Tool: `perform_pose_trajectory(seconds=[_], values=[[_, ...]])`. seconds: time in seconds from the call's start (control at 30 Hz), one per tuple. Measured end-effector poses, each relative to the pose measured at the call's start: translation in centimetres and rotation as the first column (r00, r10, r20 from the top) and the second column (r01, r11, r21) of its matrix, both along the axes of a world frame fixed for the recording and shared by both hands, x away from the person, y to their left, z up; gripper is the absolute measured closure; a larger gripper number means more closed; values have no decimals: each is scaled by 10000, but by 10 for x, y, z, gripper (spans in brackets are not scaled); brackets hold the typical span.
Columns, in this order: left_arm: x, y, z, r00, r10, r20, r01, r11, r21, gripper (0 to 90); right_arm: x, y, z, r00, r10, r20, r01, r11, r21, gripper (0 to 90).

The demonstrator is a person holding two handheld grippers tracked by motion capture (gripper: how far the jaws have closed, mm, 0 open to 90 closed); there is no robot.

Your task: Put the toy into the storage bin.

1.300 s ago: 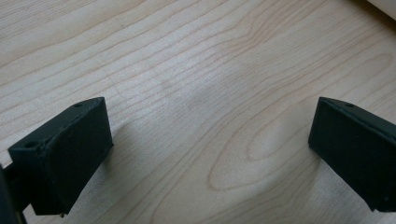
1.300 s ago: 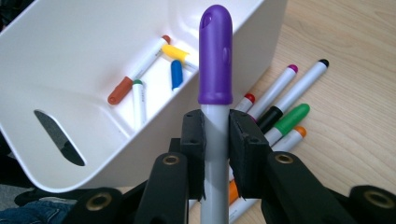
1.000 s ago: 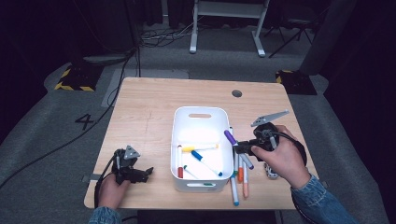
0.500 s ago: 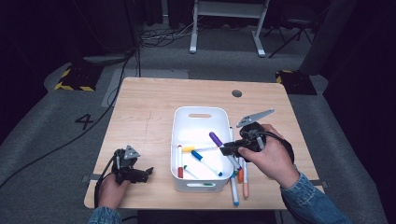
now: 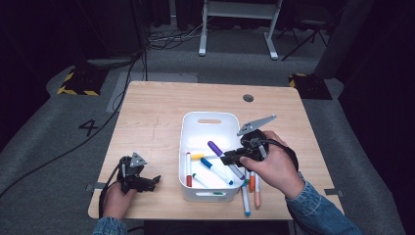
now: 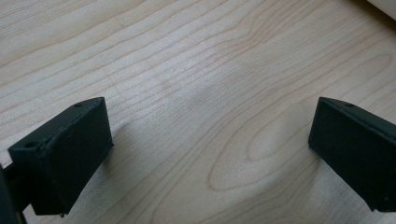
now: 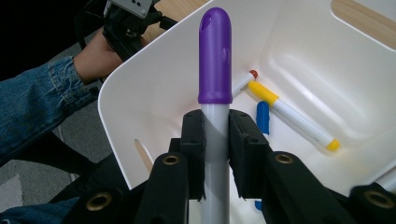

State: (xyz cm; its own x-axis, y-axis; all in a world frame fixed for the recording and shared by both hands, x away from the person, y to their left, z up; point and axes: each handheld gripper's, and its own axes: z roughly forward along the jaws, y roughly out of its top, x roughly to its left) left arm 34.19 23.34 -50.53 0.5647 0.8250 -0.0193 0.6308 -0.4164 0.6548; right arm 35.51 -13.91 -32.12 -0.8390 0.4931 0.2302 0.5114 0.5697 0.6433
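Your right gripper is clamped on the purple marker, holding it over the white bin. In the right gripper view the two pads squeeze the marker's white barrel just below the purple cap, and the cap points out over the bin's inside. From the high view the marker lies slanted, cap toward the far left, above the right half of the bin, clear of the bin floor as far as you can tell.

The bin sits at the middle of the table, close to its near edge. Inside it: a red marker along the left wall, a yellow marker across the middle, a blue marker slanted beside it, and a green one near the front wall.

On the table just right of the bin, near the front edge, lie an orange marker, a light blue marker and a pale peach one, all roughly parallel and partly under your right hand.

Your left gripper rests near the table's front left corner, well apart from the bin. Its jaws stand wide apart in the left gripper view, over bare wood, with nothing between them.
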Motion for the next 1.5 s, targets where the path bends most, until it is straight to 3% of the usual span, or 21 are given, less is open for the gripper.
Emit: perform_pose_trajectory(seconds=[0.47,0.77,1.17,1.23,1.3,1.4,1.5], values=[[0,0,0,10000,2,0,-2,10000,-2,0,-1,10,-21,9990,286,-346,-306,9977,-605,772],[0,0,0,10000,0,-2,0,10000,0,0,2,19,-38,9977,646,-206,-664,9922,-1058,772],[0,0,0,10000,2,-3,-2,10000,-2,0,-1,30,-48,9963,841,-156,-855,9817,-1702,769],[0,0,0,10000,-4,11,4,10000,4,0,-1,31,-50,9956,929,-109,-934,9802,-1748,702],[0,0,0,10000,-3,15,3,10000,6,0,-1,31,-51,9955,943,25,-930,9850,-1457,620],[0,0,0,10000,-1,1,1,10000,-1,0,-2,28,-48,9962,822,275,-779,9883,-1313,571],[0,0,0,10000,-1,-2,1,10000,-3,0,-4,23,-42,9987,481,172,-459,9927,-1118,561]])
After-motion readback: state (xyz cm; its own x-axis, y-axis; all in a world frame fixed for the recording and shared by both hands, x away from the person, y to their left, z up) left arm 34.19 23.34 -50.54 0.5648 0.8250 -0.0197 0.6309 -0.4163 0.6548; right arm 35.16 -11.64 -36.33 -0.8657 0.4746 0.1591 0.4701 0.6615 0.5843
